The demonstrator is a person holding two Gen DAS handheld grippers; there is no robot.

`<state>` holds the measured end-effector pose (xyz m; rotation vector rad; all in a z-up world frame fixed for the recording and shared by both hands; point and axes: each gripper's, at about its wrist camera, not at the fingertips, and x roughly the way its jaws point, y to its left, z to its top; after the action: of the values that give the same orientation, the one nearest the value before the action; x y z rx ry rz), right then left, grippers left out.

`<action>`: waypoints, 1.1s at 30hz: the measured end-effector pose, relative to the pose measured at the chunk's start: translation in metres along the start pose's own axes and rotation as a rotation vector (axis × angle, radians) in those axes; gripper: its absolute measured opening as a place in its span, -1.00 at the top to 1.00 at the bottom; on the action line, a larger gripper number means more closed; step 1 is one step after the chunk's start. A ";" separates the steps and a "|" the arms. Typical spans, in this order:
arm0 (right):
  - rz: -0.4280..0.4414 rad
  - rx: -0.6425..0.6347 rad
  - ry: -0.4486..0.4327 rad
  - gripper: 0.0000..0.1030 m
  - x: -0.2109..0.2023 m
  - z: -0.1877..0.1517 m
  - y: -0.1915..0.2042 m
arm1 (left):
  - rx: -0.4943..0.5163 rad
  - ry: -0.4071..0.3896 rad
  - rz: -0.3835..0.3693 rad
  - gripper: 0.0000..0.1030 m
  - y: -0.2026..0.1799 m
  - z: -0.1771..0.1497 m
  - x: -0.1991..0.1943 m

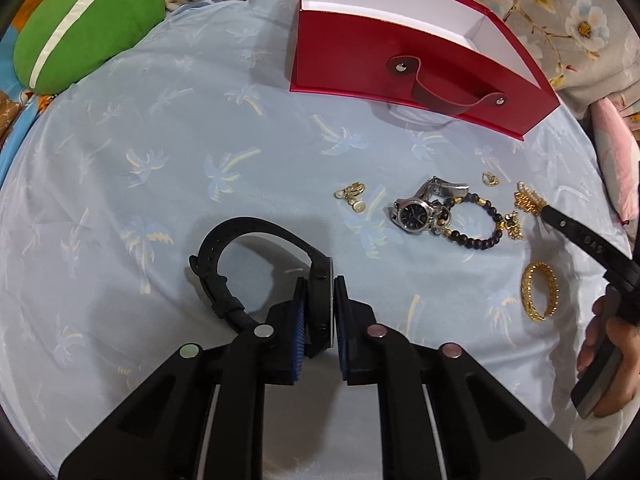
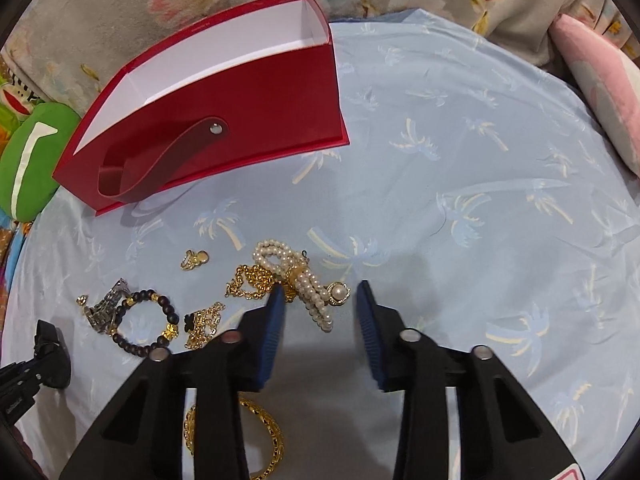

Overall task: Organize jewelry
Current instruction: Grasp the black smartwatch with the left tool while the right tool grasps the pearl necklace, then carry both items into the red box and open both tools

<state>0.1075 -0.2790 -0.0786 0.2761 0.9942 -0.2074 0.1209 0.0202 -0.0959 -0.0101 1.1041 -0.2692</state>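
Note:
My left gripper [image 1: 320,292] is shut on the case of a black watch [image 1: 256,236], whose strap loops out to the left over the pale blue cloth. My right gripper [image 2: 319,286] stands open and straddles a pearl bracelet [image 2: 312,292] without pressing on it; a gold chain [image 2: 250,280] lies against its left pad. To the left lie a dark beaded bracelet [image 2: 160,304], a silver watch [image 1: 416,212], a black-clover gold chain [image 2: 200,324] and pearl earrings [image 1: 352,196]. A gold bangle [image 1: 540,292] sits under the right gripper.
An open red box [image 1: 360,60] with a white inside and a strap handle stands at the back of the cloth. A green cushion [image 1: 84,24] lies at the far left and a pink cushion [image 2: 600,88] at the far right. A hand [image 1: 612,360] holds the right gripper.

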 end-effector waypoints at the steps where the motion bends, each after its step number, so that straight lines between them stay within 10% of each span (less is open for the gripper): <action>1: -0.001 -0.003 0.006 0.57 0.002 -0.001 0.000 | -0.002 -0.003 -0.012 0.76 0.001 0.000 -0.002; 6: 0.005 0.001 -0.015 0.93 -0.002 -0.004 -0.003 | -0.011 -0.013 -0.035 0.76 0.003 -0.001 -0.009; 23: 0.071 0.011 -0.239 0.94 -0.110 0.013 0.003 | 0.020 -0.193 -0.059 0.77 -0.008 0.022 -0.092; 33: 0.133 -0.049 -0.375 0.93 -0.155 0.076 0.030 | 0.094 -0.358 -0.041 0.76 -0.034 0.094 -0.127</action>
<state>0.0942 -0.2674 0.0959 0.2468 0.6066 -0.1078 0.1433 0.0037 0.0632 0.0025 0.7352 -0.3412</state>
